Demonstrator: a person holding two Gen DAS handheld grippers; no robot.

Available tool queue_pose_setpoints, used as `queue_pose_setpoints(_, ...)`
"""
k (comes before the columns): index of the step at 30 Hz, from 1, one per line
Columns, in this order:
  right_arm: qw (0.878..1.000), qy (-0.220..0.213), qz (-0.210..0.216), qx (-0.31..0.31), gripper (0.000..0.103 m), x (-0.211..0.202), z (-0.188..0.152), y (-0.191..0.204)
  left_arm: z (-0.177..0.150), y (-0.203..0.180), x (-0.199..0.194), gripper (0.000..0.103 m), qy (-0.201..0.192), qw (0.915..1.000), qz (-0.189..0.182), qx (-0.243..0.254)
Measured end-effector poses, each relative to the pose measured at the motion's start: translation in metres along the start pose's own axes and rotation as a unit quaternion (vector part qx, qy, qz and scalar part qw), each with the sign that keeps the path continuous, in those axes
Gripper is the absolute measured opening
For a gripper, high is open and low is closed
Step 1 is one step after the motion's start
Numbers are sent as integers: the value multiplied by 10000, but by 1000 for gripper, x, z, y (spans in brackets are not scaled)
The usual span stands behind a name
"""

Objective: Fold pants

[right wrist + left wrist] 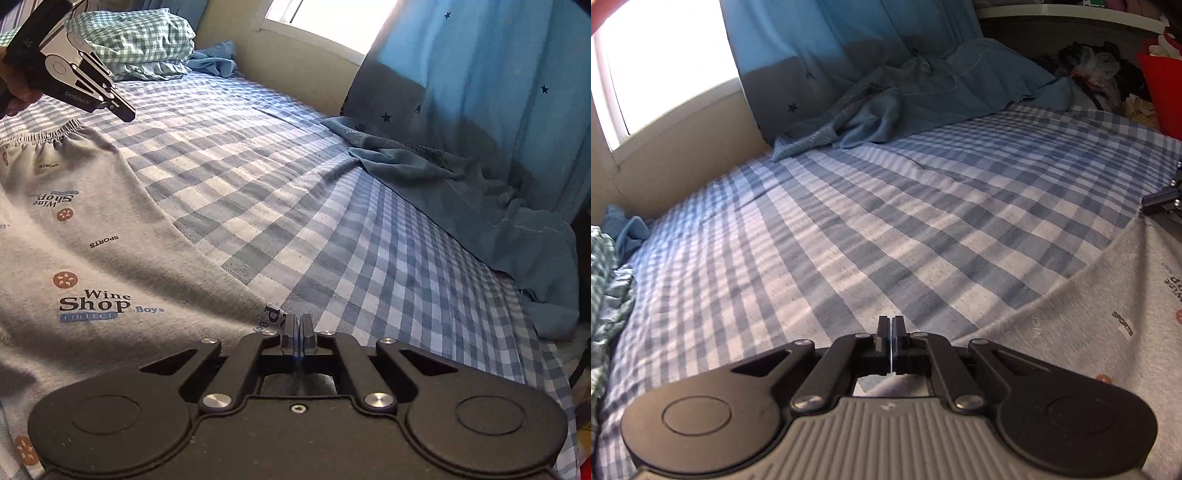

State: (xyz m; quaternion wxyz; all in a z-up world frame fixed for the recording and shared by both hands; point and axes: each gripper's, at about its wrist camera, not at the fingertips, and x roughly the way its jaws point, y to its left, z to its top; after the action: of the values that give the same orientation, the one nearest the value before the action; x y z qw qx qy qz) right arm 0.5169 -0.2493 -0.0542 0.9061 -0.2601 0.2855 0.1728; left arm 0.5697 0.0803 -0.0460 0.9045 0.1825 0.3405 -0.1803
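Pants (85,240): grey printed sweatpants spread flat on the checked bed (332,229), waistband at the far end, long axis running from there back toward the near edge.
Right tongs (298,325): pressed together with nothing visibly between them, tips just past the pants' near-right edge, the cloth lying to their left.
Left tongs (123,110): also pressed together and empty, hovering just above the waistband end (the hand gripping them barely shows).
Relation: each arm sits at one end of the long axis.
Pose: both point low across the bed.
Judgement: fold not yet begun.
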Motion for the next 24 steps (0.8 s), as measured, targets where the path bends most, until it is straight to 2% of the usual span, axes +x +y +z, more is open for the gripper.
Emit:
queue_pose_setpoints(2,10000,38,-2,69,0,5,-1,-1,-5,-3,2,8,56,9998,-166,57)
queue_pose_setpoints(6,9995,212,-148,184,0,17,-9,-3,-15,-13,7,52,202,9993,-139,275)
queue_pose_setpoints(8,9990,216,-72,378,0,19,-14,-8,-18,-15,5,60,174,9992,-185,310)
queue_pose_setpoints(9,9986,236,-15,474,0,19,-16,-11,-18,-14,5,68,169,9992,-206,311)
queue_pose_setpoints(10,9980,240,46,581,4,18,-17,-15,-19,-12,4,74,170,9991,-238,296)
queue_pose_setpoints(11,9972,184,146,711,14,16,-18,-19,-19,-10,4,82,168,9991,-266,281)
queue_pose_setpoints(12,9955,104,371,866,23,13,-20,-24,-20,-7,4,84,167,9991,-276,277)
queue_pose_setpoints(13,9932,53,584,1008,28,11,-21,-29,-20,-5,5,84,188,9990,-283,277)
queue_pose_setpoints(15,9883,-14,862,1260,46,10,-23,-38,-20,0,11,84,294,9987,-328,243)
queue_pose_setpoints(17,9819,14,1155,1498,52,11,-27,-44,-19,5,15,79,371,9983,-440,71)
queue_pose_setpoints(19,9767,135,1365,1652,54,17,-30,-48,-17,9,18,59,420,9973,-590,-149)
queue_pose_setpoints(20,9758,170,1412,1662,54,18,-31,-49,-14,9,19,36,452,9964,-685,-190)
queue_pose_setpoints(21,9752,167,1443,1668,55,19,-32,-49,-12,6,18,24,471,9963,-706,-138)
queue_pose_setpoints(23,9742,185,1517,1658,55,19,-32,-50,-9,-3,17,8,508,9964,-670,136)
queue_pose_setpoints(24,9738,215,1534,1662,52,20,-31,-51,-7,-7,17,5,515,9966,-609,184)
